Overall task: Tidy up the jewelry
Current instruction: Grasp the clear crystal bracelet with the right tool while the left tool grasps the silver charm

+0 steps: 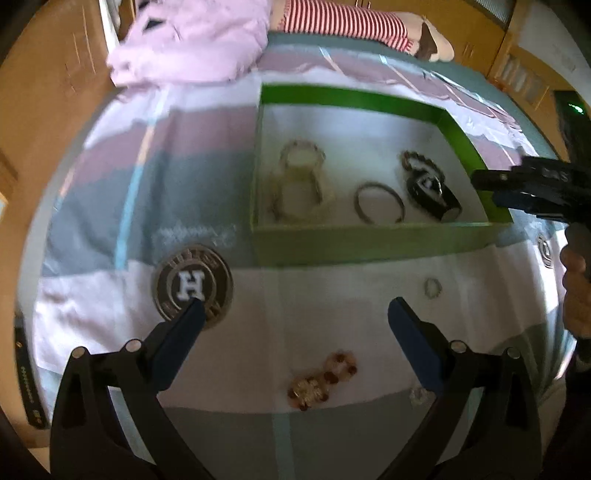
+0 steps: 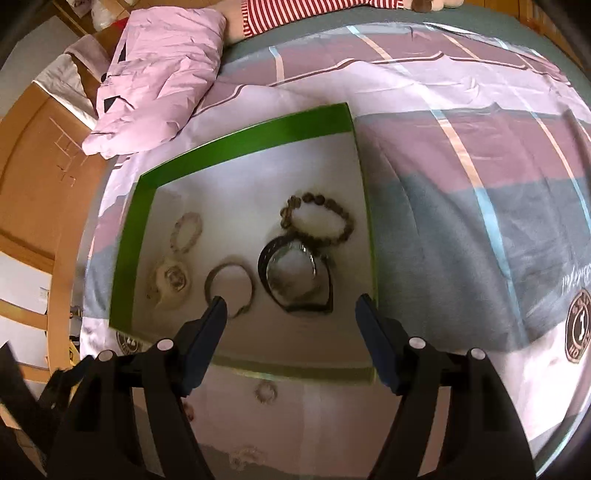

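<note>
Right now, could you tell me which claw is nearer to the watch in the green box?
The right claw: it hangs open just above the box's near edge, with the watch right ahead of its tips. The left claw is open over the bedsheet, outside the green box.

bedsheet (image 2: 461,155): striped pink, grey, white, round badge prints | pink quilt (image 2: 162,70): crumpled, at far edge of bed | red-and-white striped cloth (image 1: 343,22): beside the quilt | wooden furniture (image 1: 55,92): along the bed's side

Bed (image 2: 461,155) with plaid sheet – pink pillow (image 2: 159,70) at head – wooden cabinets (image 1: 55,92) around.
</note>
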The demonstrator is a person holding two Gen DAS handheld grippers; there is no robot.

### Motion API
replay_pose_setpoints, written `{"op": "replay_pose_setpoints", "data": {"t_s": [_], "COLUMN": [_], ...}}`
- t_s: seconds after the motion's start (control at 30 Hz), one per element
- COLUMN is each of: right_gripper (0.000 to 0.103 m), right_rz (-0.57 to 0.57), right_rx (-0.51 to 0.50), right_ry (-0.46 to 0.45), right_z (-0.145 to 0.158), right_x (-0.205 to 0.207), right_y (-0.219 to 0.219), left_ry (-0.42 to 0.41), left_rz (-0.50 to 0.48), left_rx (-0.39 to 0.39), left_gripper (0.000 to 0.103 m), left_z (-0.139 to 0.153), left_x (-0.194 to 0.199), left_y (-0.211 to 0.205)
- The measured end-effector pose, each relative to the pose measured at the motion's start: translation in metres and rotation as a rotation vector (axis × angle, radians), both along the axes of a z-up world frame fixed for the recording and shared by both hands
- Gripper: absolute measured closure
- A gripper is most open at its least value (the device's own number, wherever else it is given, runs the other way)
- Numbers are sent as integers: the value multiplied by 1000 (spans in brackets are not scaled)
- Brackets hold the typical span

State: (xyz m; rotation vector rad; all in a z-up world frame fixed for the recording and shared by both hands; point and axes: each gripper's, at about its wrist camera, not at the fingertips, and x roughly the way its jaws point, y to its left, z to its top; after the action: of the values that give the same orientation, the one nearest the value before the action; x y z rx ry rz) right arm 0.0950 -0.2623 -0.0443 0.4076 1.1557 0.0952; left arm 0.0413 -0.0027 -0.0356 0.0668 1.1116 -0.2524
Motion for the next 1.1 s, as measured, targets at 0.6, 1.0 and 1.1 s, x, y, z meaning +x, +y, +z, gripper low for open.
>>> {"op": "replay_pose_setpoints", "data": {"t_s": [0.6,1.0,1.1], "right_gripper": [22,35,40], "right_rz": [255,221,218], "right_rx": [83,344,324], "right_ry": [81,276,268], "right_z": [-34,-74,-73], "right_x": [-112,-109,-108], "right_y": [62,75,74], "left_ry": [147,214,218], "left_rz": [-138,-109,-127], "left_rx": [-26,-66,-62], "left_gripper": [31,71,82], "left_z": [-53,-65,-63], "left_x": [-25,-15,-17], "left_y": [-1,10,7]}}
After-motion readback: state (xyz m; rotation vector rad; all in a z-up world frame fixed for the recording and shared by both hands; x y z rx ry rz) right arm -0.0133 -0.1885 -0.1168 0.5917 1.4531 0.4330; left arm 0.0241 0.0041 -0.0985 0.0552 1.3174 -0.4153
